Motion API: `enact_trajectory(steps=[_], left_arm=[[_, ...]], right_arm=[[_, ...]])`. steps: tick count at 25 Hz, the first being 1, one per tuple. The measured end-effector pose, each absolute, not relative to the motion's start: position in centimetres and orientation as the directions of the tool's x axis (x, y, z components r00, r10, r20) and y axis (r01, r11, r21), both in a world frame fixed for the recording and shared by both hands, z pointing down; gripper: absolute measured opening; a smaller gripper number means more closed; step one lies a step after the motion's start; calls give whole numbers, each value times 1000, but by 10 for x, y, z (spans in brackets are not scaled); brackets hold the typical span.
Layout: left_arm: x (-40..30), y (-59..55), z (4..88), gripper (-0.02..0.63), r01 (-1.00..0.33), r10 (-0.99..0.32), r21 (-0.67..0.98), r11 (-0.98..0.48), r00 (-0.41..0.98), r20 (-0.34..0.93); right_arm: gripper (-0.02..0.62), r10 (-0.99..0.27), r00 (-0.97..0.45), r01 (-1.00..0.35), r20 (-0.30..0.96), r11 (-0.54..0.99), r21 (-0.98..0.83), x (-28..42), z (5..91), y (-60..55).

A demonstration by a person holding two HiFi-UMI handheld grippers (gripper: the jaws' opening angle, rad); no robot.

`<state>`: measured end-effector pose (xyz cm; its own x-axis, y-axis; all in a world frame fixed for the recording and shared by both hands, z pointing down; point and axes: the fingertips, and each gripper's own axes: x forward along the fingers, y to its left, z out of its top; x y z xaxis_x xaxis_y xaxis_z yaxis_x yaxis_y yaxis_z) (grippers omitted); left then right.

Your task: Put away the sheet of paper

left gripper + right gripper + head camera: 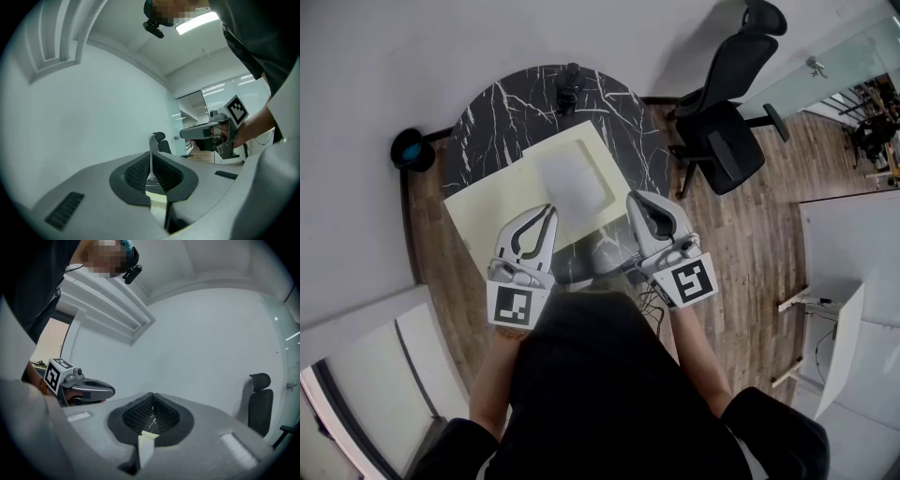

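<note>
Left claw (547, 212) and right claw (636, 201), both closed on nothing, hover near the sheet of paper (572, 183) lying flat on a pale mat (487, 211) on the tabletop (506, 122); probably light and limp, best pinched at an edge.

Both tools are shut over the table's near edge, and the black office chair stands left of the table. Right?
No: the head view shows the office chair right of the table. The left tool and right tool are shut over its near edge.
</note>
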<state>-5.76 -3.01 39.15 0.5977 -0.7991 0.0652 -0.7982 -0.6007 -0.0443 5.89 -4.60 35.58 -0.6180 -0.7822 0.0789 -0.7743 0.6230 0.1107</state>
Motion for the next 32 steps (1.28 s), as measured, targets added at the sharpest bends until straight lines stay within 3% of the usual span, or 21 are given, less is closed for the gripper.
enact_trajectory(steps=[8, 19, 32], left_arm=[[-62, -40, 381, 26, -832, -833, -60, -552, 549, 67], [-61, -44, 351, 26, -845, -853, -154, -512, 521, -24], [-55, -28, 376, 26, -828, -838, -145, -541, 545, 15]], right_arm=[[0, -810, -586, -792, 19, 578, 194, 57, 335, -47], [0, -845, -532, -827, -57, 503, 250, 48, 314, -46], [-1, -873, -487, -852, 0, 475, 218, 64, 339, -33]])
